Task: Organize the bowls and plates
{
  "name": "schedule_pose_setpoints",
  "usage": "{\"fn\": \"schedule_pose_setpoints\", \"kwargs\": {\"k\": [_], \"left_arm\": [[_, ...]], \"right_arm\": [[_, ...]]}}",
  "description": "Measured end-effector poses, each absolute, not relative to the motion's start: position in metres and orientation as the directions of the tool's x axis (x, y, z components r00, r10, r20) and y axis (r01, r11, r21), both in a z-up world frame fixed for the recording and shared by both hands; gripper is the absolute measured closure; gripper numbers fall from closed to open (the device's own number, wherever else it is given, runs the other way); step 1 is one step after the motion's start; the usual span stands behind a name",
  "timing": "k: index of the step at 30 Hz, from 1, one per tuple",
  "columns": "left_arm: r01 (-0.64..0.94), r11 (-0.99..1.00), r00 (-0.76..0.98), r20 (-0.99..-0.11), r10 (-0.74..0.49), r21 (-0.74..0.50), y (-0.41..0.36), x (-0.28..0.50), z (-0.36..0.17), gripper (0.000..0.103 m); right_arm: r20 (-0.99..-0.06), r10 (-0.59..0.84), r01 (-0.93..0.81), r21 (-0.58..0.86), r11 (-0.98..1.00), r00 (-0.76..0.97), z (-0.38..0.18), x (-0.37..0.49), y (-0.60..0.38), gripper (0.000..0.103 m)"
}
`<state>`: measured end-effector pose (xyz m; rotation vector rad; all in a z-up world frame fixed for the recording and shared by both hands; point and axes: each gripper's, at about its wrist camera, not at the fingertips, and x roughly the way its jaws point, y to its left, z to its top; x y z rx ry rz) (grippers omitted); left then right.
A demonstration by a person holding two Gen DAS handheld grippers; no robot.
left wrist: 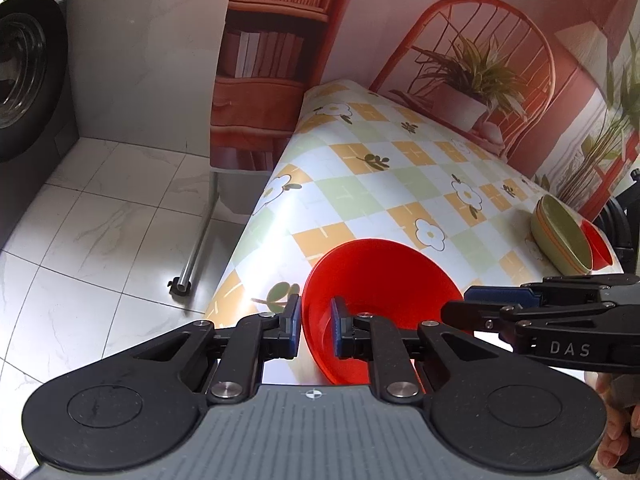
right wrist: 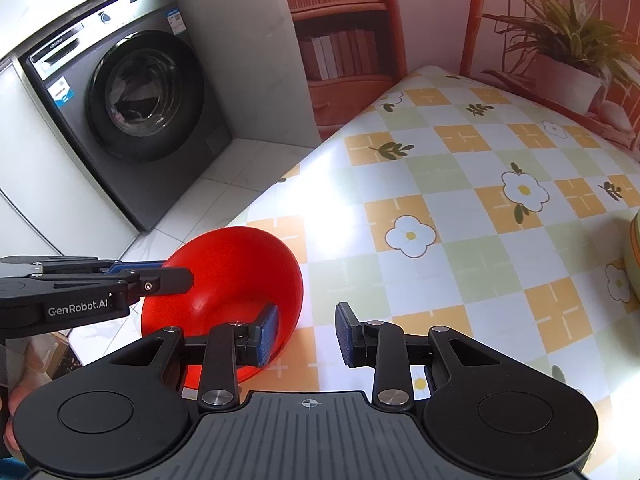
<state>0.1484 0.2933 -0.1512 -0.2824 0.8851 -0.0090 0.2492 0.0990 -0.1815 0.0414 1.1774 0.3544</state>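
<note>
Pickup step. I have the left gripper straddling the red bowl rim at the table's near-left edge, not clamped; right gripper open, empty. Next: close, carry to green stack.

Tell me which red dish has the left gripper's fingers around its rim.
The big red plastic bowl at the table's near edge: the left gripper straddles its rim. The other red dish, far right behind a green plate, is untouched.
</note>
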Motion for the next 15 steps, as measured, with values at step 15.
{"fn": "schedule_pose_setpoints", "kwargs": {"k": [15], "left_arm": [[-0.182,0.920,0.651,-0.744,-0.152,-0.347,0.281,0.145,-0.157,0.087]], "right_arm": [[-0.890,0.341,-0.221,0.282,0.934,0.304,-0.185,0.235,0.081,0.090]]}}
